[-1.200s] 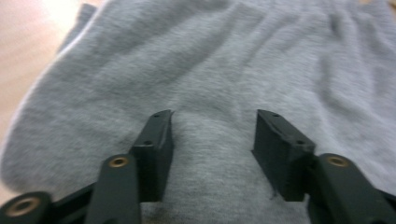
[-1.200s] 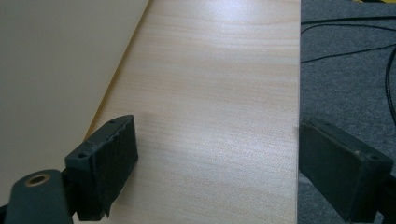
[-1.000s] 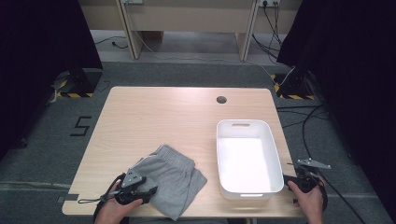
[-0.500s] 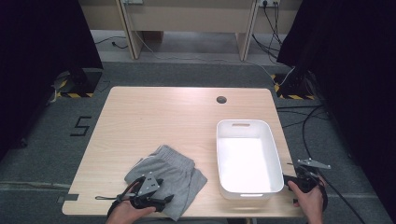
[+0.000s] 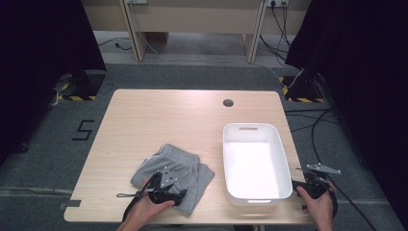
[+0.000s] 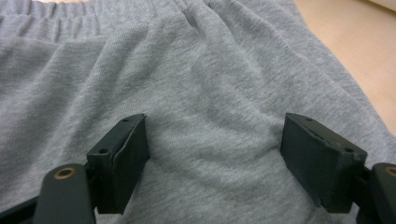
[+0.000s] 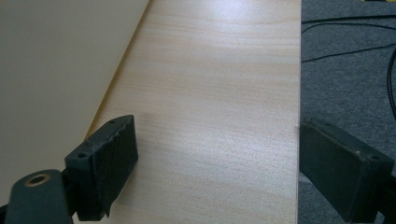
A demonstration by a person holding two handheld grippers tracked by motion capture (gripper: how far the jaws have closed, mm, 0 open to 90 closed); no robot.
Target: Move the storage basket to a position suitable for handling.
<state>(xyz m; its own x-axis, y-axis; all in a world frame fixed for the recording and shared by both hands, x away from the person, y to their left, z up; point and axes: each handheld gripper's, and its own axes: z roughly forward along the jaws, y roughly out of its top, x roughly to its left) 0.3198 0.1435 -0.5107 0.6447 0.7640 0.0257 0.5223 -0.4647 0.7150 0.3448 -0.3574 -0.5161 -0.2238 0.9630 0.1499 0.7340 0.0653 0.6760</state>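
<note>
My left gripper has slid onto the grey shorts near the table's front edge, jaws just opening wide, empty, ready to pinch. Right gripper idles open.

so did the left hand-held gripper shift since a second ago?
Yes. The left hand-held gripper slid right over the grey shorts, toward the white bin, jaws opening.

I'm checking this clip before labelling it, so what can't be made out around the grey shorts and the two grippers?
- High view: the left gripper and hand cover the grey shorts' near part.
- Left gripper view: the picture's edges cut off the shorts' outline.
- High view: the right gripper is too small to read its jaws.
</note>
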